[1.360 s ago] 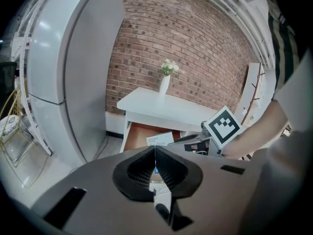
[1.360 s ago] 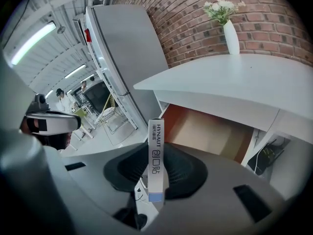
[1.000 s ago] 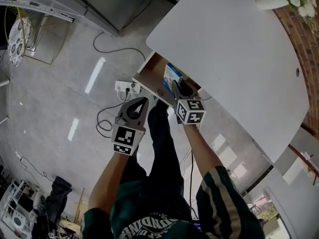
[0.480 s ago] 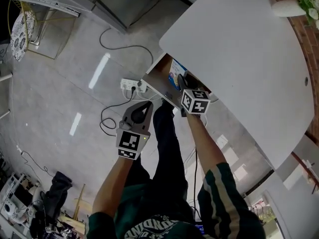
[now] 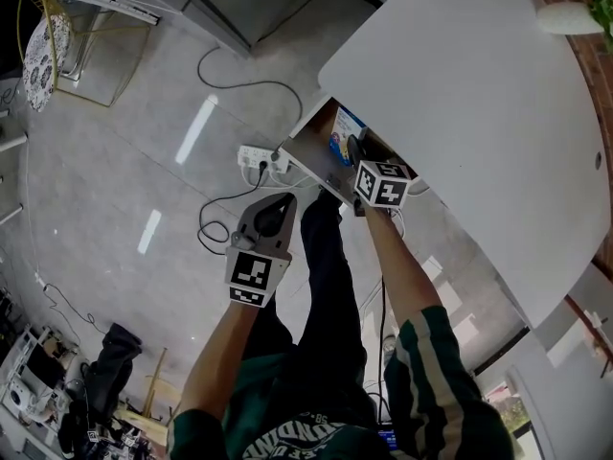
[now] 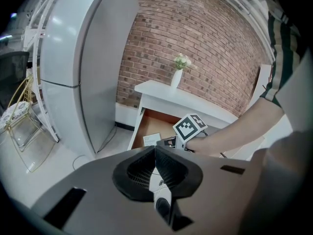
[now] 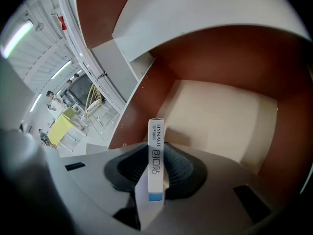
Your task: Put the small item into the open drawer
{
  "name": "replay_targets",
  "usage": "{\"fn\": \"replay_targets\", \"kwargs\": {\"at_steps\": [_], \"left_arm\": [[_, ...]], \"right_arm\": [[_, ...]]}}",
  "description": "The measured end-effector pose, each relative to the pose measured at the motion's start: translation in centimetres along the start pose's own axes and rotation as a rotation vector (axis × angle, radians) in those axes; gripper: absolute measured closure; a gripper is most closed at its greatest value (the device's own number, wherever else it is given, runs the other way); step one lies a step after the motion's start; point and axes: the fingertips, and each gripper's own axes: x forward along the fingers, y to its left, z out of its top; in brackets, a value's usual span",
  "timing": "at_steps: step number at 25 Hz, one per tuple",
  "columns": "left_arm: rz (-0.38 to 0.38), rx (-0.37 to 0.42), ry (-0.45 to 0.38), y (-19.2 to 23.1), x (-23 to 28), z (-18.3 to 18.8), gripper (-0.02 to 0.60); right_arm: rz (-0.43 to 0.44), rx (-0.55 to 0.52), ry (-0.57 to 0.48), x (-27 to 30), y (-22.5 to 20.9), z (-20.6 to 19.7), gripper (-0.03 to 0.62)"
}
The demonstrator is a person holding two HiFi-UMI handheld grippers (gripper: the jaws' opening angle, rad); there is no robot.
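Your right gripper [image 7: 155, 155] is clenched on the small white box [image 7: 155, 170]. The box sits edge-on between both pads, with its top end projecting past the fingertips. The open drawer [image 7: 215, 111] lies directly beyond those fingertips. Your left gripper [image 6: 155, 153] has its fingers closed together, with nothing between them.
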Motion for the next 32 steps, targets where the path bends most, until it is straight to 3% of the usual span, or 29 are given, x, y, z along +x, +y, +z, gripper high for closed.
{"fn": "replay_targets", "kwargs": {"at_steps": [13, 25, 29, 32], "left_arm": [[-0.002, -0.002, 0.014, 0.0, -0.2, -1.1, 0.566], [0.003, -0.01, 0.019, 0.0, -0.1, -1.3, 0.566], [-0.001, -0.003, 0.024, 0.0, 0.1, -1.3, 0.566], [-0.001, 0.0, 0.026, 0.1, 0.0, -1.3, 0.566]], "right_arm": [[-0.055, 0.088, 0.072, 0.9, -2.5, -0.9, 0.482], [-0.159, 0.075, 0.074, 1.0, -4.2, -1.8, 0.453], [-0.197, 0.095, 0.082, 1.3, -4.9, -2.4, 0.434], [-0.202, 0.075, 0.079, 1.5, -4.9, -2.8, 0.375]]}}
